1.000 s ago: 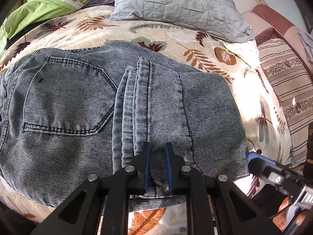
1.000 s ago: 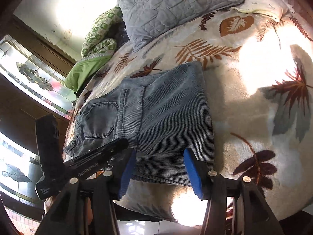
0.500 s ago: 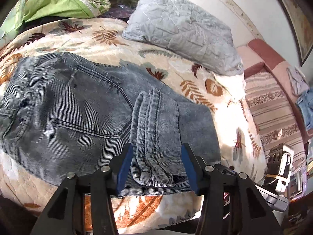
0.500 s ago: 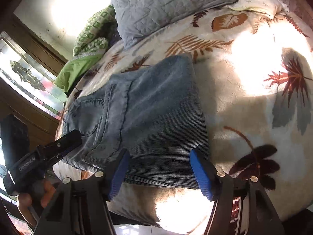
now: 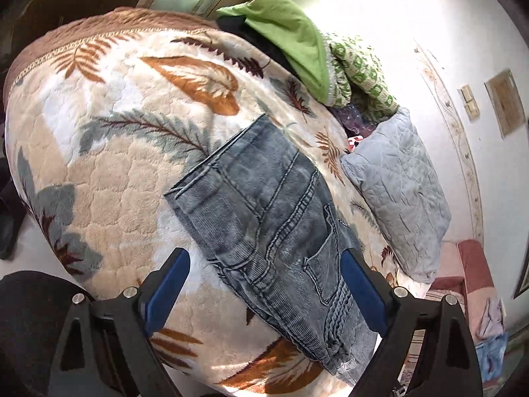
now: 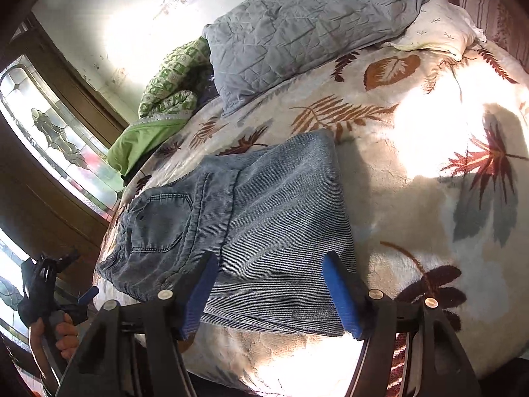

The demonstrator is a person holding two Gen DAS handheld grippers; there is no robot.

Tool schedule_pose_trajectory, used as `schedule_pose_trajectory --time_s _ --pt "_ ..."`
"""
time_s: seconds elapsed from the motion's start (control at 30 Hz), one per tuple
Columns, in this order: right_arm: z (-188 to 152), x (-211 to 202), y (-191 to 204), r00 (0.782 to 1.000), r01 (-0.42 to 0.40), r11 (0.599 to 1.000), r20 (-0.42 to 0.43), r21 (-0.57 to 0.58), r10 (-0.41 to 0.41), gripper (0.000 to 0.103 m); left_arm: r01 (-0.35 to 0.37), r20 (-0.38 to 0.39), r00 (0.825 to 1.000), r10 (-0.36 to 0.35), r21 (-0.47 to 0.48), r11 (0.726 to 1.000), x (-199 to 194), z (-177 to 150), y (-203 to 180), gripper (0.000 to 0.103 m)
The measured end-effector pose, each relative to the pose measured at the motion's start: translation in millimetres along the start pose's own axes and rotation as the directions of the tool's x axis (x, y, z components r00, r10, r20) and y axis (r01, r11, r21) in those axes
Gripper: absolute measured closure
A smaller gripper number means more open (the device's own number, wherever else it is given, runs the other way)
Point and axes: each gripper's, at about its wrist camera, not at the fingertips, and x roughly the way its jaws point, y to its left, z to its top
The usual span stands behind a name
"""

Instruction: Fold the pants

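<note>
The bed (image 6: pixel 413 198) fills both views, covered by a plush cream blanket (image 5: pixel 125 172) printed with rust, brown and grey-blue leaves, its pile quilted into soft lumps. A quilted grey pillow (image 6: pixel 297 23) lies at the head, with a green cloth (image 5: pixel 291 36) and a green-patterned bundle (image 6: pixel 168 99) beside it.

The pants (image 6: pixel 264 218), faded blue denim with a fine ribbed weave and heavy stitched seams, lie folded into a compact rectangle near the bed's front edge, one back pocket (image 6: pixel 158 221) facing up and the leg section doubled over the seat.

A second ago the left hand-held gripper (image 5: pixel 264 291) was pinched on the thick hem seams at the fold's near edge; half a second ago its jaws had already parted, and now they stand wide apart, well above the cloth, with the view swung round to look along the bundle. The right hand-held gripper (image 6: pixel 271 292) has stayed spread throughout, holding nothing, its blue pads (image 6: pixel 340 301) hovering over the near edge. With both released and the bundle lying flat, the fold looks essentially finished; at most a final smoothing or one more halving seems left.
</note>
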Motion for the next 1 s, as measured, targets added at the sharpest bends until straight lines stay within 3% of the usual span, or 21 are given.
schedule_pose_trajectory --time_s 0.3,0.63,0.77,0.83,0.87,0.9,1.0 --pt "0.2 -2.1 -0.7 1.0 0.007 1.0 0.024 0.005 -0.007 0.028 0.062 -0.103 0.992 -0.077 -0.142 0.988 30.1 12.6 29.0 0.01" --pt "-0.3 3.1 7.1 0.998 0.055 0.998 0.011 -0.025 -0.054 0.028 0.089 -0.103 0.989 -0.11 -0.189 0.978 51.2 27.4 34.7 0.01" --pt "5.2 7.9 27.4 0.999 -0.027 1.0 -0.036 -0.009 0.027 0.028 0.094 -0.097 0.989 -0.111 -0.16 0.983 54.0 29.9 31.3 0.011" --pt "8.4 18.8 45.0 0.99 -0.11 0.994 -0.094 0.005 0.11 0.028 0.088 -0.095 0.99 -0.099 -0.116 0.989 53.4 29.9 28.0 0.026" --pt "10.7 25.5 54.2 0.982 -0.147 0.989 -0.121 0.011 0.147 0.028 0.061 -0.107 0.992 -0.069 -0.078 0.995 54.9 29.8 25.5 0.053" --pt "13.1 33.1 62.9 0.972 -0.181 0.983 -0.15 0.025 0.183 0.028 0.022 -0.114 0.993 -0.028 -0.052 0.998 57.3 29.7 24.8 0.063" --pt "22.1 59.2 85.3 0.935 -0.262 0.962 -0.225 0.08 0.274 0.028 0.024 -0.121 0.992 -0.031 -0.058 0.998 60.0 30.2 29.8 0.063"
